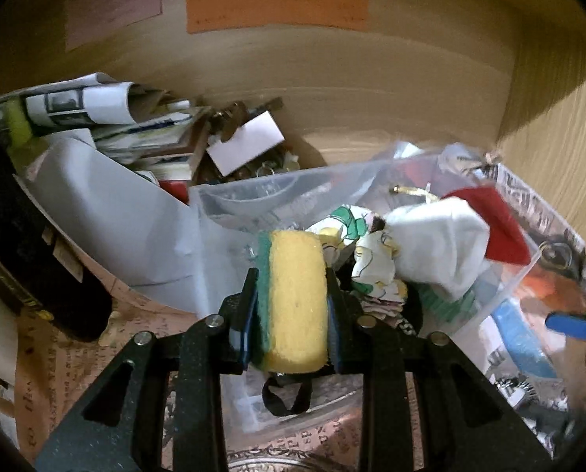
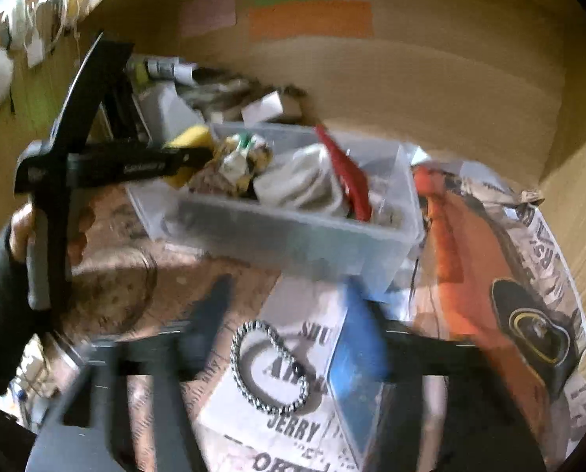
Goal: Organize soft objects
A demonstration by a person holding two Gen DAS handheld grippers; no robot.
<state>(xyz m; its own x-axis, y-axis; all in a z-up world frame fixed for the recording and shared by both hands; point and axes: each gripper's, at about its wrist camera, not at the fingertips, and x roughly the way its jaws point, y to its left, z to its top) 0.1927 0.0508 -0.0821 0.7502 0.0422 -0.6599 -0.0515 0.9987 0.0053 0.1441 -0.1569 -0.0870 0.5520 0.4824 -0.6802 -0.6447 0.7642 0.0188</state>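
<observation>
My left gripper (image 1: 292, 303) is shut on a yellow sponge with a green scouring side (image 1: 296, 299) and holds it at the near left corner of a clear plastic bin (image 1: 501, 295). The bin holds a patterned cloth (image 1: 365, 255), a white cloth (image 1: 438, 247) and a red piece (image 1: 501, 224). The right wrist view shows the left gripper (image 2: 198, 153) with the sponge (image 2: 190, 135) at the bin's left end (image 2: 293, 228). My right gripper (image 2: 289, 322) is open and blurred, in front of the bin above printed paper.
A beaded bracelet (image 2: 269, 369) lies on printed paper. Orange printed paper (image 2: 485, 259) lies right of the bin. Rolled papers and boxes (image 1: 108, 118) are piled at the back left. A dark object (image 1: 21, 236) stands left. Wooden walls enclose the space.
</observation>
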